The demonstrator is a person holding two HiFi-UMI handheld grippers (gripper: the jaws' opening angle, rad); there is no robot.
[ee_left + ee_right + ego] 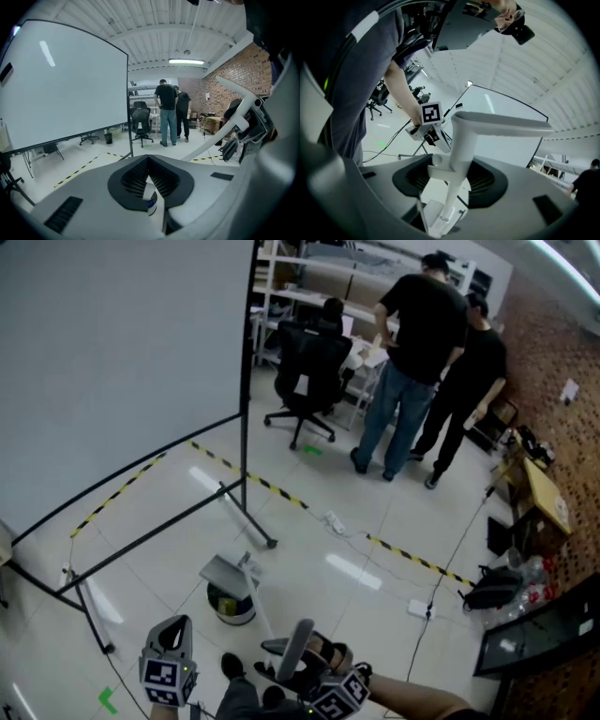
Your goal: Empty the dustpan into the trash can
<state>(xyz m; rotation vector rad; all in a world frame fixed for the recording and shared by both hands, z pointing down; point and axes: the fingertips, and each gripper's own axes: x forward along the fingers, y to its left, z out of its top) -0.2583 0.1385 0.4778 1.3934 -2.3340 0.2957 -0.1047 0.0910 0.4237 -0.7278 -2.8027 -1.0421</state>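
A small round trash can (232,606) with a pale liner stands on the floor just ahead of me. The grey dustpan (226,572) hangs over its rim, and its long white handle (265,615) slants back to my right gripper (307,669). The right gripper view shows the jaws shut on that handle (461,154), with the pan (437,221) below. My left gripper (170,667) hovers to the left of the can, open and holding nothing. Through its jaws (151,187) I glimpse the can's rim (150,204). The handle (206,147) crosses that view's right side.
A big whiteboard (122,362) on a dark stand has floor bars (169,526) close behind the can. Yellow-black tape (281,491), a power strip (335,520) and cables lie on the floor. Two people (417,362) stand by desks; bags (492,589) sit right.
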